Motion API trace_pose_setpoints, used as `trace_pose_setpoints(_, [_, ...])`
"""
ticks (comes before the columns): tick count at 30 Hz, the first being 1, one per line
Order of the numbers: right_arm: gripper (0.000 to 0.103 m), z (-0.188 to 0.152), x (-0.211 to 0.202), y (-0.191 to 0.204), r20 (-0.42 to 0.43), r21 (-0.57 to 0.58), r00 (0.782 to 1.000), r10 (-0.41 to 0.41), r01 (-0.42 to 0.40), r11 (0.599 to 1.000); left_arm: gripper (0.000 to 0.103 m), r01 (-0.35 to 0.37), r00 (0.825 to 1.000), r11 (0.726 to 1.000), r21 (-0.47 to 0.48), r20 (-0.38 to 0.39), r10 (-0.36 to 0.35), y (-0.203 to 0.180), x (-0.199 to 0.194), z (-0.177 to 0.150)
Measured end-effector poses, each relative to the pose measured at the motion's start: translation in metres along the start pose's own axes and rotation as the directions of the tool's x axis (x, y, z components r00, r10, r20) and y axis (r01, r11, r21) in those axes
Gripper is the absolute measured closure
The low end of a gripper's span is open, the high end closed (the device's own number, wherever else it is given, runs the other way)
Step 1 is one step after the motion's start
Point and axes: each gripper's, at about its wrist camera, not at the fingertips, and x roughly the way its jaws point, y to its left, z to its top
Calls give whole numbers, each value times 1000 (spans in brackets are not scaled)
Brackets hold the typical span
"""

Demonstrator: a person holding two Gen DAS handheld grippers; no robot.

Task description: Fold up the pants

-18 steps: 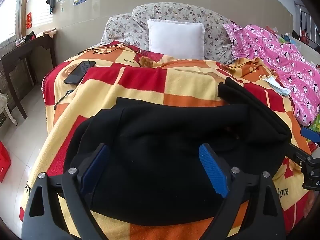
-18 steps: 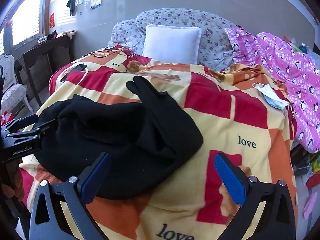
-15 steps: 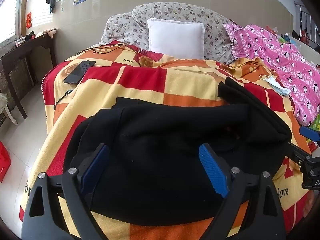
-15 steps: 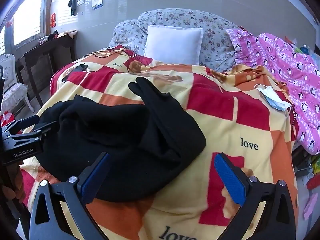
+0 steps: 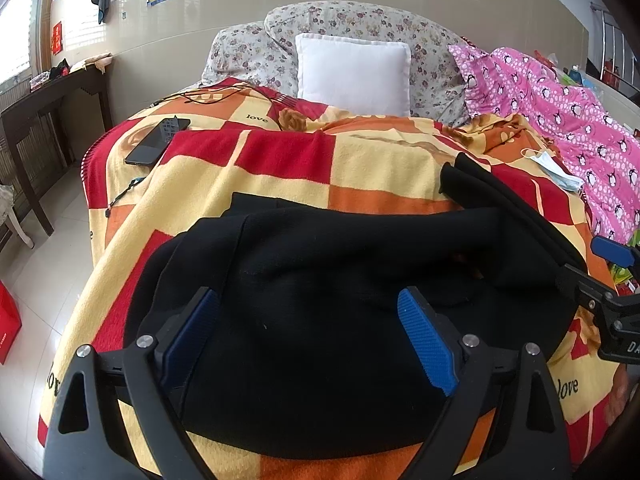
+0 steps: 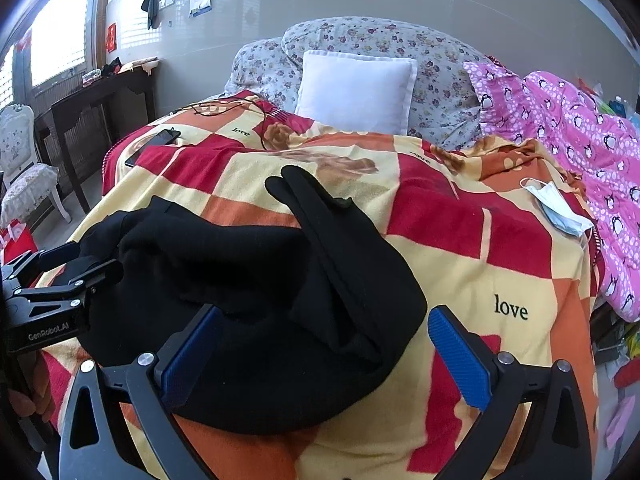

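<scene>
Black pants (image 5: pixel 340 300) lie bunched on the checked red, orange and yellow blanket (image 5: pixel 360 172) at the bed's near end. One folded leg end sticks out toward the far right; it also shows in the right wrist view (image 6: pixel 304 196). My left gripper (image 5: pixel 308 336) is open, hovering over the near left part of the pants, holding nothing. My right gripper (image 6: pixel 324 348) is open over the right edge of the pants (image 6: pixel 260 300), holding nothing. Each gripper shows at the edge of the other's view: the right one (image 5: pixel 612 280), the left one (image 6: pixel 60 280).
A phone (image 5: pixel 158 142) and black cables (image 5: pixel 208 96) lie at the blanket's far left. A face mask (image 5: pixel 554 168) lies at the right. A white pillow (image 5: pixel 354 74), floral pillows and a pink penguin quilt (image 5: pixel 568 120) are behind. A dark table (image 5: pixel 36 112) stands left.
Both grippers stay open. The right gripper has shifted slightly forward and left over the pants. The left view is nearly unchanged.
</scene>
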Motion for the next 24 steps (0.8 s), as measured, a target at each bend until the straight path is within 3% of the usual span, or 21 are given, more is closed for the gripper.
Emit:
trace_pose_setpoints(12, [1, 27, 26, 3, 1, -27, 1000, -23, 23, 999, 11, -8, 1000, 1000, 2, -24, 8, -1, 14, 3])
trace_pose_setpoints(18, [3, 56, 68, 4, -27, -51, 996, -84, 83, 995, 11, -25, 999, 1000, -18, -47, 24, 7, 24, 2])
trace_pose_setpoints(20, [26, 61, 81, 2, -42, -49, 997, -60, 58, 997, 11, -28, 998, 999, -21, -55, 27, 9, 27, 1])
trace_pose_setpoints(21, [59, 63, 88, -2, -52, -31, 998, -45, 43, 999, 11, -29, 998, 999, -21, -58, 28, 9, 28, 0])
trace_pose_setpoints(22, [80, 62, 91, -8, -58, -7, 998, -31, 30, 1000, 11, -30, 998, 999, -21, -64, 29, 9, 30, -1])
trace_pose_setpoints(24, [84, 57, 92, -29, -75, 97, 997, 34, -26, 995, 11, -29, 997, 999, -20, -70, 28, 9, 32, -2])
